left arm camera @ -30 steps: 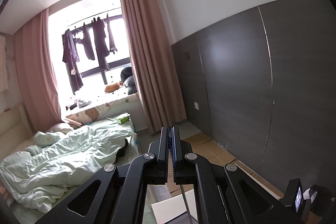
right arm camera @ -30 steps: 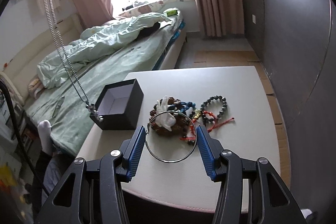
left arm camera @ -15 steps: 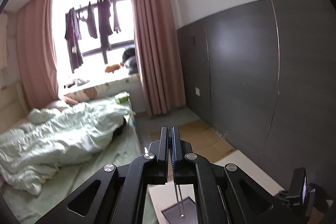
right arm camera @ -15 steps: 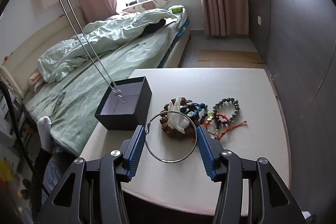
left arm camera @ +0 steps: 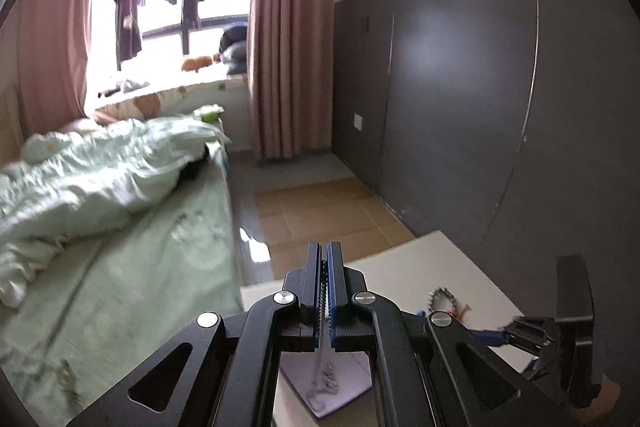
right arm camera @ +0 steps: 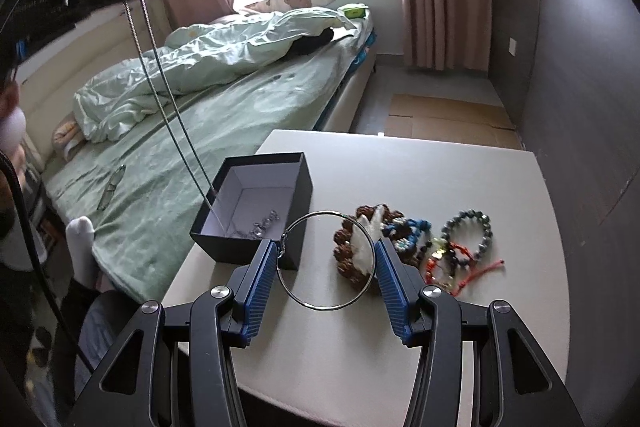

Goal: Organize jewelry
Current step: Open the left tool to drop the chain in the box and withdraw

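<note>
My left hand-held gripper (left arm camera: 324, 291) was clenched on the silver chain necklace (right arm camera: 172, 99), held high to the left, and the chain's lower end lay coiled with its pendant on the floor of the one black box (right arm camera: 256, 215) at the table's (right arm camera: 440, 179) near-left corner. My right hand-held gripper (right arm camera: 326, 267) was released, its blue pads spread wide either side of the single silver hoop bangle (right arm camera: 326, 303) lying flat on the table just right of the box. By my reckoning the task was barely begun: one piece was going in. Left outside were the bangle and a heap (right arm camera: 416, 247) to its right of about five beaded and corded bracelets, too tangled to count surely.
</note>
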A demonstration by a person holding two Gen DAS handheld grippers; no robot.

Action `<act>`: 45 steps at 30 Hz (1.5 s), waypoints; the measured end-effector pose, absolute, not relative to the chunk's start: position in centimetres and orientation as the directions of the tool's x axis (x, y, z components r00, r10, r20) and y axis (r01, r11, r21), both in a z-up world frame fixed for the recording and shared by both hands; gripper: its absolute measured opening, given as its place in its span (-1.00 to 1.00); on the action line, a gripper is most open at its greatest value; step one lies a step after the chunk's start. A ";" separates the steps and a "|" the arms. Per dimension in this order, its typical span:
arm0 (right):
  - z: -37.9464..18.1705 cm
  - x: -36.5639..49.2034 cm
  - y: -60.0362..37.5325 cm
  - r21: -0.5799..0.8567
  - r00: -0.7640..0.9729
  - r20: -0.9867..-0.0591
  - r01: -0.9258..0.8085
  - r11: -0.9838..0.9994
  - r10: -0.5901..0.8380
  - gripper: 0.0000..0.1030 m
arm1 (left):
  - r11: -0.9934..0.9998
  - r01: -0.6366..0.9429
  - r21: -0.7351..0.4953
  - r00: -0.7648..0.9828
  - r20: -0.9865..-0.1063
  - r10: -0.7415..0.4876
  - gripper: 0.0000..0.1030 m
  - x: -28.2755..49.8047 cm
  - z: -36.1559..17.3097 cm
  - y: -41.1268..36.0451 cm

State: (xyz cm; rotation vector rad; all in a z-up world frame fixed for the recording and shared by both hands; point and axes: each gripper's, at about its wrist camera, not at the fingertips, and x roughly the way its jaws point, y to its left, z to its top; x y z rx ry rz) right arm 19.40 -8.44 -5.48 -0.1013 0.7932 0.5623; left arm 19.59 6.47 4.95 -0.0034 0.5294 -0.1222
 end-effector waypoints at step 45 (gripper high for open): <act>-3.4 24.8 -6.2 0.241 0.455 -0.741 -0.507 0.827 0.495 0.56 | 0.950 -0.089 -0.299 0.808 -0.580 -0.107 0.53 14.6 -2.8 12.3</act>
